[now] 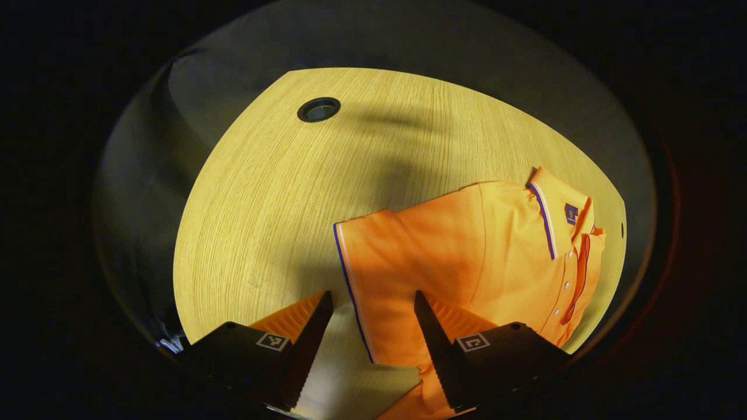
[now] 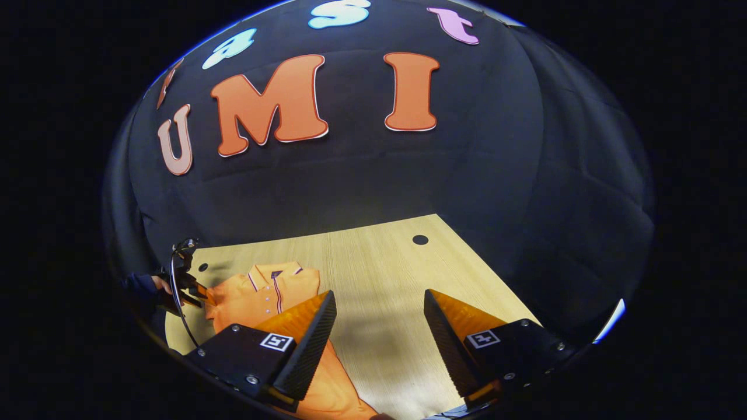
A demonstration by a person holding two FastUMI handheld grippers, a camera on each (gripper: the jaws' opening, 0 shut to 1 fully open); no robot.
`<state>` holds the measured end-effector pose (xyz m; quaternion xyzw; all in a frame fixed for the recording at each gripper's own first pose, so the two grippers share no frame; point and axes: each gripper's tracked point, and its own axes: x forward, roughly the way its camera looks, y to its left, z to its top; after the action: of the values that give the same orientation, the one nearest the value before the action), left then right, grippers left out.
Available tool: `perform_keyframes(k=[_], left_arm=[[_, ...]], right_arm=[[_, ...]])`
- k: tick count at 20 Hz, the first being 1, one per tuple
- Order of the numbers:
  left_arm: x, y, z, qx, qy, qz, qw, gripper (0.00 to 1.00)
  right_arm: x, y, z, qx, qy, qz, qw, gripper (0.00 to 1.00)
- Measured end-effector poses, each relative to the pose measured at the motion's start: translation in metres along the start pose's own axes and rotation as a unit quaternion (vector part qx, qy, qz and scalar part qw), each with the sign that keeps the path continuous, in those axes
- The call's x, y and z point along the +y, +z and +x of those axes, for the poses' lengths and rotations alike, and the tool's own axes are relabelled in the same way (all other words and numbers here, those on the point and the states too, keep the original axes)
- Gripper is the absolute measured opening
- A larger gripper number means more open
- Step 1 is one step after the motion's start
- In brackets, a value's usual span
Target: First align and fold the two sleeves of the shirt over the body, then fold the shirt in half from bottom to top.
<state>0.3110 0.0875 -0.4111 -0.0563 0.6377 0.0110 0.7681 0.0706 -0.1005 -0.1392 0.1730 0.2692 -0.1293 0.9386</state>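
The shirt (image 1: 467, 256) is coloured a bright orange throughout; its sleeve hem (image 1: 350, 280) is edged with a thin white stripe and a dark blue one, and the same pair of stripes is carried along the collar (image 1: 545, 219). A small dark blue patch is set inside the neck, and the placket is dotted with pale buttons. The table (image 1: 262, 204) is finished in pale yellow wood with a fine straight grain — two round black holes (image 1: 318, 109) are let into it.
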Motion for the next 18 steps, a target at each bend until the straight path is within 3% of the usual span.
perform_keyframes(k=[1, 3, 4, 6, 12, 18], left_arm=[[-0.003, 0.007, 0.006, -0.008, -0.006, 0.012, 1.0, 0.87], [-0.01, 0.014, 0.006, -0.018, -0.02, 0.028, 0.999, 0.5], [-0.013, 0.014, 0.008, -0.012, -0.019, 0.037, 0.999, 0.19], [-0.02, 0.015, 0.007, -0.013, -0.032, 0.056, 0.998, 0.05], [-0.04, 0.027, -0.014, -0.052, -0.064, 0.053, 0.995, 0.06], [-0.079, 0.04, -0.056, -0.095, -0.095, 0.115, 0.984, 0.06]], right_arm=[[-0.002, -0.004, -0.002, 0.003, 0.001, 0.006, 1.0, 0.93], [-0.007, -0.007, -0.005, 0.006, -0.003, 0.012, 1.0, 0.93], [-0.009, -0.005, -0.007, 0.001, -0.003, 0.014, 1.0, 0.93], [-0.013, -0.004, -0.011, -0.003, -0.006, 0.018, 1.0, 0.92], [-0.034, -0.007, -0.016, -0.002, -0.018, 0.02, 1.0, 0.92], [-0.03, -0.013, -0.014, 0.013, -0.002, 0.015, 1.0, 0.93]])
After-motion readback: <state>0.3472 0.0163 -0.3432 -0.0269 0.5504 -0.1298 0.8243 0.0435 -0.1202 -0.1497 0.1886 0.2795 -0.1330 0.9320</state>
